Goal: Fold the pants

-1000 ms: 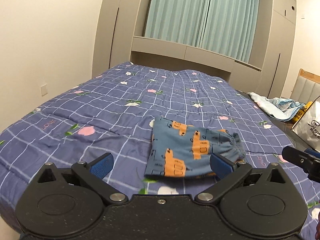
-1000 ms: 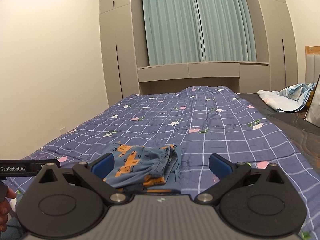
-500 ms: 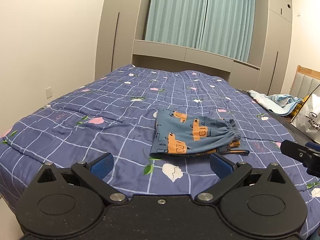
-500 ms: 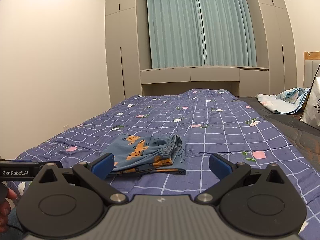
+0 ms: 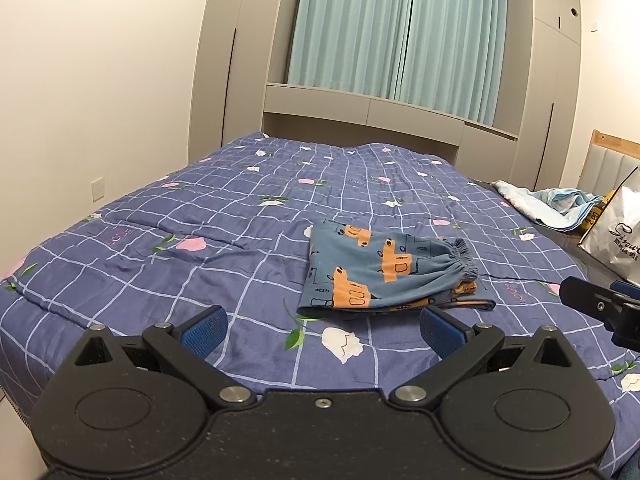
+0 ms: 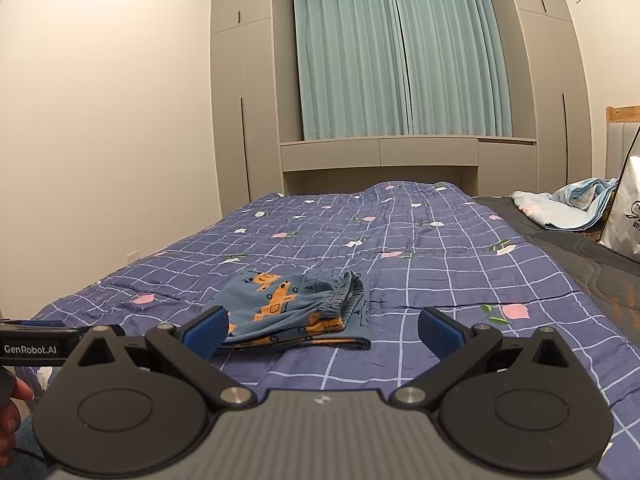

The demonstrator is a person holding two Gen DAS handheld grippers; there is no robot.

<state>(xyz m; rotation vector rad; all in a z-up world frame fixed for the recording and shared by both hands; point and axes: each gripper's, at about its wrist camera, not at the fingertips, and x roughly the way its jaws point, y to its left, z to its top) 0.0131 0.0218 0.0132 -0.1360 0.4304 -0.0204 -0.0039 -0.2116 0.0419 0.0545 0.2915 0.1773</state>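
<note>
A bed (image 5: 200, 264) covered by a purple checked quilt with small flowers fills both views, and on it, toward the near edge and a little right of centre in the left wrist view, the pants (image 5: 384, 272) are seen lying flat in a compact folded bundle, blue with orange vehicle prints. The cloth is judged to be thin, soft and light, with no stiffness of its own, so that it would sag and unfold if lifted by a single layer; it is unlikely to slip on the quilt and nothing about it is fragile. The gathered elastic waistband (image 5: 460, 260), turned toward the right side of the bed, is judged the firmest place to be pinched, and the folded edge at the near side could be taken through all layers together. The left claw (image 5: 322, 326) is held low and level, short of the bundle and touching nothing, its blue pads (image 5: 204, 326) spread wide. The right claw (image 6: 322, 326) is posed likewise just short of the pants (image 6: 296, 304), spread wide and empty, with part of the left tool visible at the left edge of the right wrist view.
</note>
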